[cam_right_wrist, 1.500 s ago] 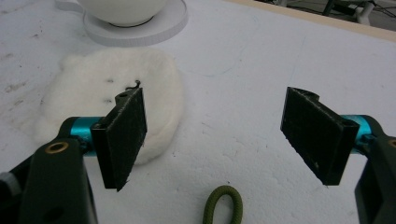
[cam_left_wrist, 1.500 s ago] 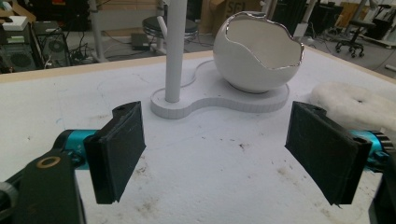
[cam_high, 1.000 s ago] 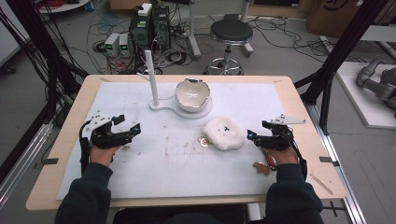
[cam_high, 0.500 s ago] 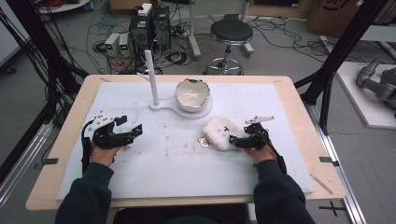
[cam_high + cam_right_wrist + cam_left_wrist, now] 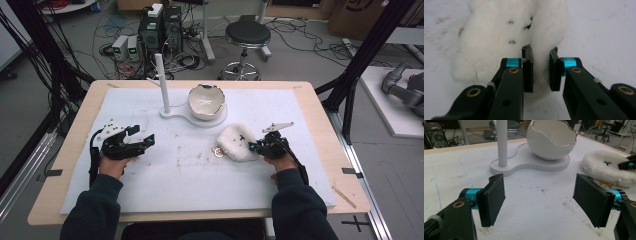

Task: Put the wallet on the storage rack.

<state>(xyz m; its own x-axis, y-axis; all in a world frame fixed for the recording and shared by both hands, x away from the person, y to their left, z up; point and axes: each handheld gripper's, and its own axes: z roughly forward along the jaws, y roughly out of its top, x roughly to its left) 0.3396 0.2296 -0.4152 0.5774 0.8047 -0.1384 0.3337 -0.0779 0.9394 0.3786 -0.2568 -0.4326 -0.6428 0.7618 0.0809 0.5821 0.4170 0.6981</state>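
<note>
Between the jaws of the right gripper [image 5: 541,72] sits a fold of a white plush toy [image 5: 506,37], and the pads are pinched together on that fluff; they have just been closing. In the high view the right gripper [image 5: 256,146] bites the toy's [image 5: 236,142] near right edge, with the toy lying on the white mat [image 5: 190,175] directly ahead of the tips. Small black stitched marks [image 5: 524,25] sit on the plush just beyond the pads. Just past the toy's far-left side from this gripper lies a small gold-coloured trinket [image 5: 217,150], touching or nearly touching the plush.

Well apart from it, the left gripper [image 5: 142,144] rests on the mat, its jaws wide apart with nothing between them, though they have just been narrowing slightly. Ahead of the left gripper [image 5: 541,202] stands a white stand [image 5: 529,166] bearing an upright post [image 5: 502,142] and a broken-egg-shaped white bowl [image 5: 551,142]. To the right of its jaws lie the plush toy [image 5: 606,166] and the trinket [image 5: 607,184].
</note>
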